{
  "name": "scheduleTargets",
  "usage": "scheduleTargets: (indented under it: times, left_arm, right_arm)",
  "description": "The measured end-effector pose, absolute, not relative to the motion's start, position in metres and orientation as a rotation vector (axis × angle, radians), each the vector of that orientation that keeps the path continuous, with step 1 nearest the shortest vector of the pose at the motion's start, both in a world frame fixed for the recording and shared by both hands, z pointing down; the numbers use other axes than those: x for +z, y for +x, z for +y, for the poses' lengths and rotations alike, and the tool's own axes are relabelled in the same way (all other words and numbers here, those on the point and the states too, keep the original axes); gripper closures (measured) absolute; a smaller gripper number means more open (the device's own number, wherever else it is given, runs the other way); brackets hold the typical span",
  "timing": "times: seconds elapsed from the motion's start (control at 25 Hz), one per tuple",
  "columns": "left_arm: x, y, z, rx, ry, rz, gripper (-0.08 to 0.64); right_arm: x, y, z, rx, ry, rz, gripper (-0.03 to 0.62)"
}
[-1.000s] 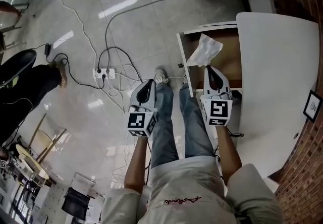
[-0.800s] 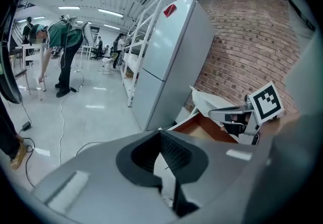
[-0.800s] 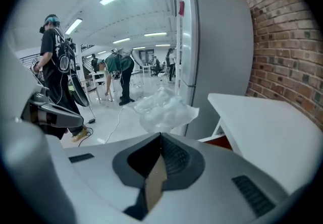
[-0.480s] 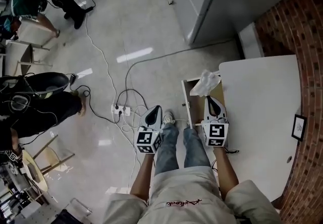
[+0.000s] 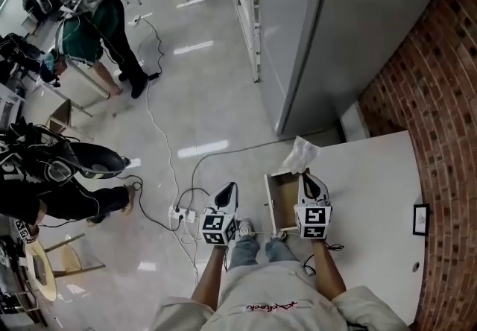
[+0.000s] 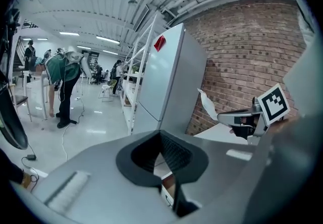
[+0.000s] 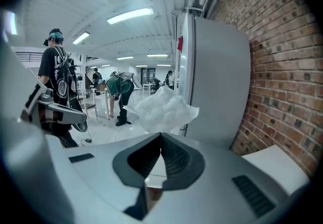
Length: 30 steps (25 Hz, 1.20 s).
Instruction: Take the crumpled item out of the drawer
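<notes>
Crumpled paper up, clamped in rt tongs.

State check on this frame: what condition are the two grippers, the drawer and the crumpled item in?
crumpled white paper: pinched at its lower edge, held up clear of the drawer.
white drawer with brown inside: pulled open.
right gripper: shut on the paper.
left gripper: shut, nothing between its jaws.

readable text: none | shirt: red script (too small to read) | left gripper, right gripper: square code markers
</notes>
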<state>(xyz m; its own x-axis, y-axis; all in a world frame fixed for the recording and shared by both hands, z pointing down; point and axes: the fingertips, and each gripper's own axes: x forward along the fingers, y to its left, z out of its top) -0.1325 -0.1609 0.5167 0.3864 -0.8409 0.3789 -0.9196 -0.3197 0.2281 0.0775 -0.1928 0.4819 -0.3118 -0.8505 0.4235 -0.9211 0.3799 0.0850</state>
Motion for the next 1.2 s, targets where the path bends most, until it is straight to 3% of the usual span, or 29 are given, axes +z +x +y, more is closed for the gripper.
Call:
scheduleTargets:
  times: [0.6, 1.2]
  left_arm:
    - [0.394, -0.127, -0.183, 0.130, 2.417, -1.604, 0.551]
    - [0.358, -0.136, -0.178, 0.087, 2.454, -1.647, 0.551]
  right_arm:
    - [0.381, 0.113, -0.198, 0.101, 1.696, -2.325, 0.580]
    - [0.359, 0.112, -0.180, 0.090, 1.732, -2.373, 0.580]
